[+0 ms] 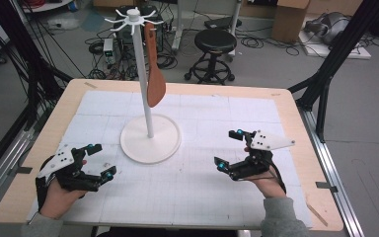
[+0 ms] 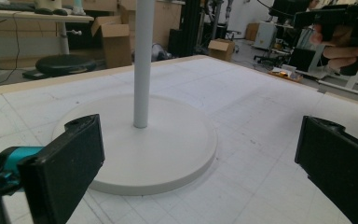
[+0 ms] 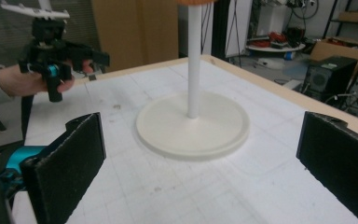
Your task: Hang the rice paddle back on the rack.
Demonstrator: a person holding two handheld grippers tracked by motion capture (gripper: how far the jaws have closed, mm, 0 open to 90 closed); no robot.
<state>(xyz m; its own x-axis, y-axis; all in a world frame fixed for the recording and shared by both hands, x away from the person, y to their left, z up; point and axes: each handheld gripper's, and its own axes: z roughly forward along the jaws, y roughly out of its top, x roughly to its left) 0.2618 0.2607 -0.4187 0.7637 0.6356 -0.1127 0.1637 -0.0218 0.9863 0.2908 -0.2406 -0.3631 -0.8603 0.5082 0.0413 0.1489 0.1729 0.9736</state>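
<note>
Beside the white stand (image 1: pixel 150 138), both tools, left (image 1: pixel 96 163) and right (image 1: pixel 229 148), gape wide, holding nothing.

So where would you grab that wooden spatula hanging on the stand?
Probably by its narrow handle, just below the hook. It hangs upright with the wide blade down beside the pole, so come from the right, away from the pole, with open tongs.
</note>
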